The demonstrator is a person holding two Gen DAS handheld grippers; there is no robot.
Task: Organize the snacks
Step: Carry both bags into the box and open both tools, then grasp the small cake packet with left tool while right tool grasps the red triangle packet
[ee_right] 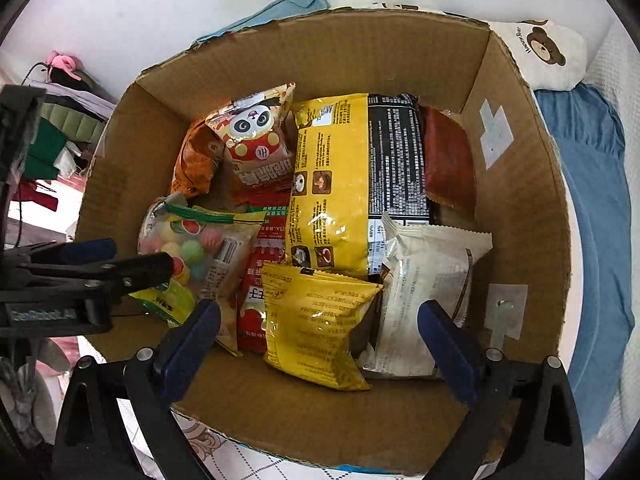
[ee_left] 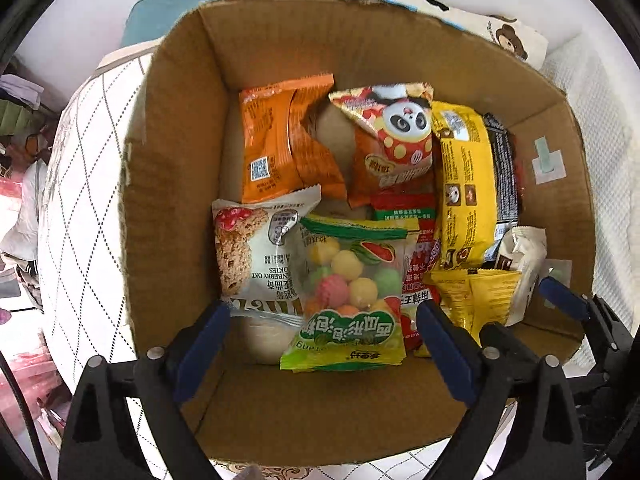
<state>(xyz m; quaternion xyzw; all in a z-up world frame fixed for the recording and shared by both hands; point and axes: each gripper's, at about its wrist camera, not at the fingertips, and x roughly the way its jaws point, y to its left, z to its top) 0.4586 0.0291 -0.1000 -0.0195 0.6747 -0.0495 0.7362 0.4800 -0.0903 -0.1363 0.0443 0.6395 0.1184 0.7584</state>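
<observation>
assorted snack packets (ee_left: 352, 292) lie jumbled, overlapping, inside the open cardboard box (ee_left: 172, 184).

A white quilted bed (ee_left: 80, 216) with a dotted diamond pattern is carrying the cardboard box (ee_left: 172, 184) sitting ahead of the left gripper (ee_left: 324, 332), with a teal cloth (ee_left: 200, 4) and a bear-print pillow (ee_left: 508, 36) lying beyond the box.

brown cardboard box (ee_left: 176, 184), orange snack packet (ee_left: 272, 140), panda-print red packet (ee_left: 400, 132), yellow-black noodle pack (ee_right: 340, 184), green gumball bag (ee_left: 352, 292), bear-print cloth (ee_right: 548, 52)
</observation>
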